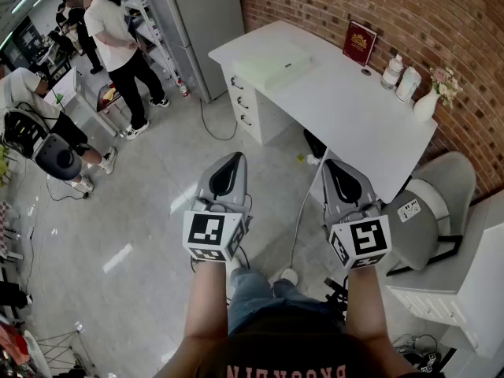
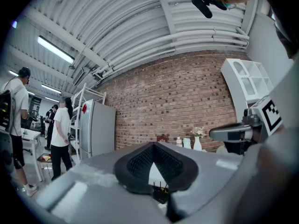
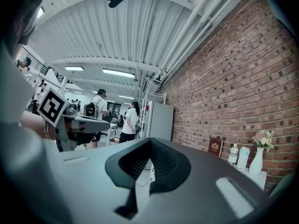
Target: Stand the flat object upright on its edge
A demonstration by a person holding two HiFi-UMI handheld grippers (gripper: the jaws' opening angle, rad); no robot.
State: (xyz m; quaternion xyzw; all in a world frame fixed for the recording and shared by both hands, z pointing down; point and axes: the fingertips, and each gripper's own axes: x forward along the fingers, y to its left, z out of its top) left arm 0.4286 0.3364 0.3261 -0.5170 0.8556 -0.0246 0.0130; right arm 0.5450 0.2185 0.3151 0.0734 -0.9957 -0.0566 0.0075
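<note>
Flat pale pad [image 1: 270, 64] lies on the white desk [image 1: 346, 109], at the end above the desk's drawers. It looks thin, light and fairly stiff, so take it by a long edge and expect it to slide on the smooth top. Your left gripper [image 1: 233, 159] and right gripper [image 1: 331, 165] are both clenched on nothing, short of the desk. The red booklet [image 1: 359, 42] at the desk's back edge bears a gold emblem, too small to read.

The head view is looking steeply down from above the person's forearms, taking in the white desk [image 1: 339, 101] at upper right. Both gripper views are riding level, close behind their own jaws, facing the brick wall [image 2: 177, 92]. All three are sharing the vase [image 1: 425, 106] and grey fridge [image 2: 96, 127].
</note>
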